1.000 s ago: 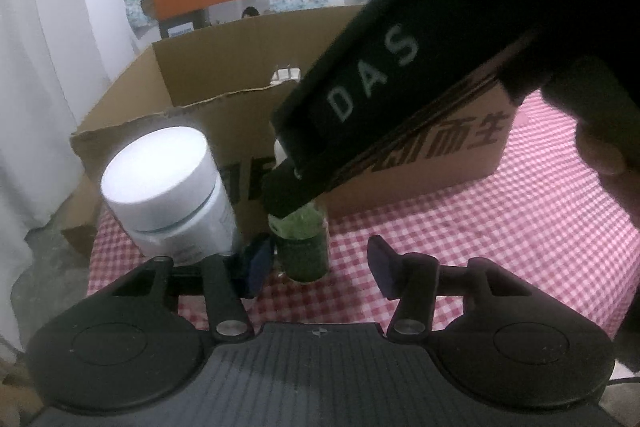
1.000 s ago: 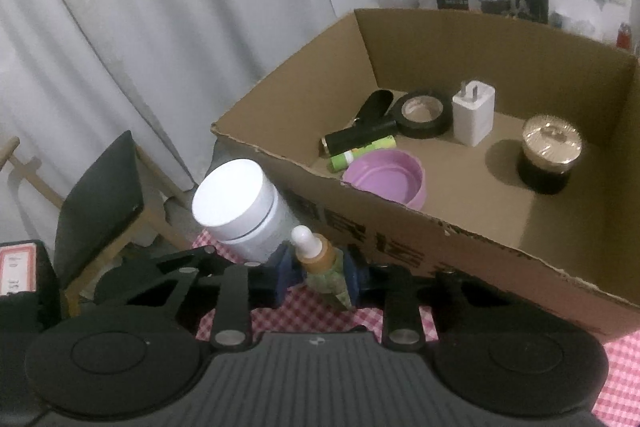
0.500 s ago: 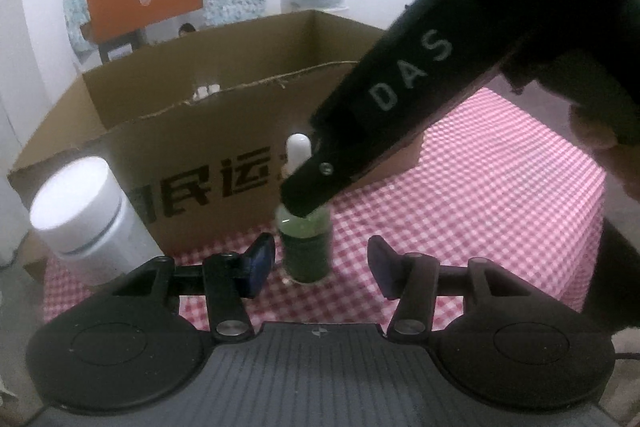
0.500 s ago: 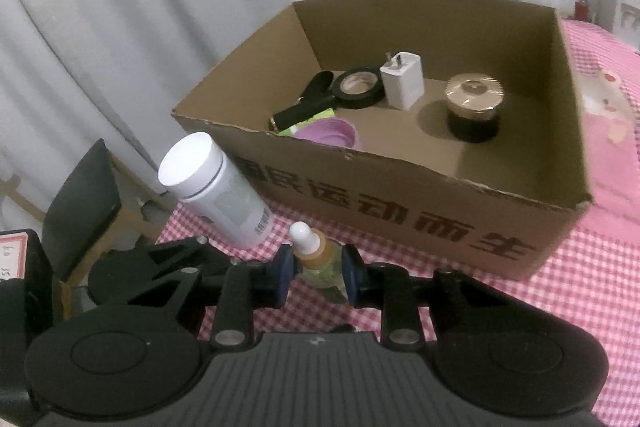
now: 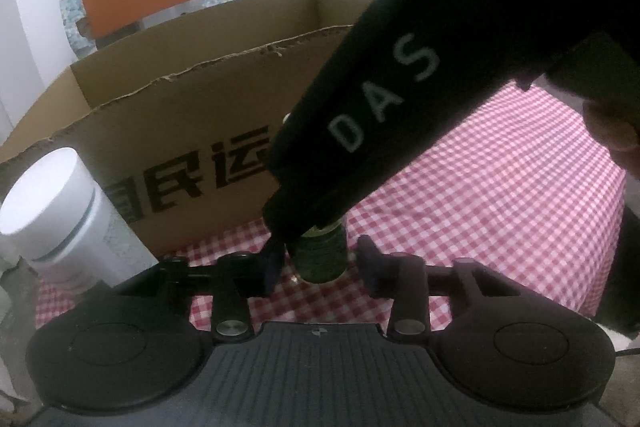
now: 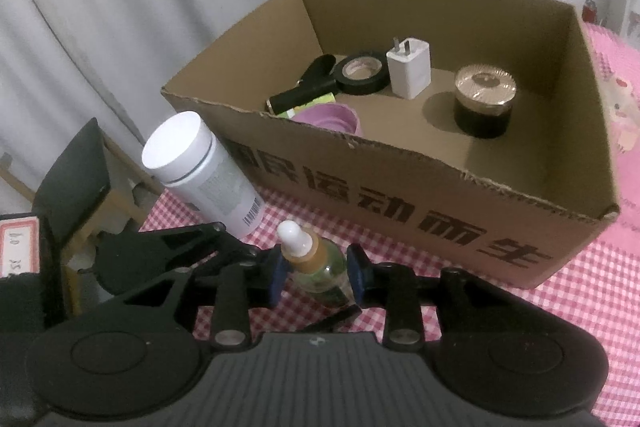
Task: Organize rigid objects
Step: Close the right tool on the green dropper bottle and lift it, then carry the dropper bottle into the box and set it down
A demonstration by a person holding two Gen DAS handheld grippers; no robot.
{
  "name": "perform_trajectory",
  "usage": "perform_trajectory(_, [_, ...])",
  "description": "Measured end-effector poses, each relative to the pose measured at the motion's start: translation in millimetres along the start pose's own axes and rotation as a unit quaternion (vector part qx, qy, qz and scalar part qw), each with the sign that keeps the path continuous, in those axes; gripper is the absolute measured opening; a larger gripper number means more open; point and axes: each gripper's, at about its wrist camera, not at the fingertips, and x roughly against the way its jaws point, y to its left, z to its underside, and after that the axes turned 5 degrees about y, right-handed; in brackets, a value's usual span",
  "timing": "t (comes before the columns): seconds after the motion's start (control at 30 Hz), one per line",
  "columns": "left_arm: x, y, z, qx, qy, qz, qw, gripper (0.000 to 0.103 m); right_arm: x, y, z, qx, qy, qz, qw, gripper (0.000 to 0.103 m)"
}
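Right hand-held gripper (image 6: 316,273): its two blue pads stand on each side of the dropper bottle (image 6: 320,269); they look closed on its body, just under the neck.
Dropper bottle: small, clear, with green content, a yellow-brown collar and a white rubber tip; it stands upright on the table (image 6: 580,291), in front of the box, or perhaps a little above the cloth; I cannot tell which.
Left hand-held gripper (image 5: 318,265): its fingers are spread apart, one on each side of the same bottle (image 5: 320,259), and the right one does not touch the glass; the black body of the other tool, with the letters DAS, crosses the left wrist view and hides the top of the bottle.
Table: covered with a red and white checked cloth.
White bottle (image 6: 200,167): tall, with a flat white cap and a barcode on the side; it stands to the left of the dropper bottle, near the left corner of the box.
Cardboard box (image 6: 400,187): open on top, with black Chinese characters on the front wall, right behind the two bottles.
Inside the box: a purple bowl (image 6: 332,119) against the front wall, a black tube-shaped thing (image 6: 304,93), a roll of black tape (image 6: 362,73), a white charger plug (image 6: 410,69) and a dark jar with a gold lid (image 6: 484,99) more to the right.
Behind the box: a white curtain (image 6: 120,7).
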Motion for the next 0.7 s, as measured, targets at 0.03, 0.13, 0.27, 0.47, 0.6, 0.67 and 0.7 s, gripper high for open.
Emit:
perform_trajectory(0.03, [-0.3, -0.4, 0.3, -0.001, -0.001, -0.003, 1.0, 0.033, -1.6, -1.2, -0.3, -0.002, 0.002, -0.002, 1.0, 0.036])
perform_trajectory(0.13, [-3.2, 2.7, -1.0, 0.006, 0.0, -0.001, 1.0, 0.032, -2.7, -2.4, -0.3, -0.005, 0.002, -0.006, 1.0, 0.037])
perform_trajectory(0.27, [-1.1, 4.2, -3.5, 0.008, -0.002, 0.001, 1.0, 0.032, 0.4, -2.7, 0.8, -0.011, 0.003, -0.009, 1.0, 0.037])
perform_trajectory(0.47, [38.7, 2.4, -19.6, 0.004, -0.037, -0.021, 0.9991, 0.031, 35.2, 13.9, -0.8, 0.008, -0.03, -0.01, 0.999, 0.037])
perform_trajectory(0.6, [72.1, 9.5, -48.4, 0.008, -0.079, -0.042, 0.9959, 0.031, 75.8, 32.0, -10.4, 0.045, -0.09, -0.006, 0.995, 0.037])
perform_trajectory(0.67, [81.2, 14.9, -63.0, 0.014, -0.096, -0.044, 0.9943, 0.031, 94.1, 37.2, -19.9, 0.063, -0.119, -0.005, 0.991, 0.037])
perform_trajectory(0.7, [83.2, 18.5, -70.9, 0.018, -0.101, -0.043, 0.9938, 0.031, 100.3, 38.0, -25.4, 0.069, -0.128, -0.005, 0.989, 0.037])
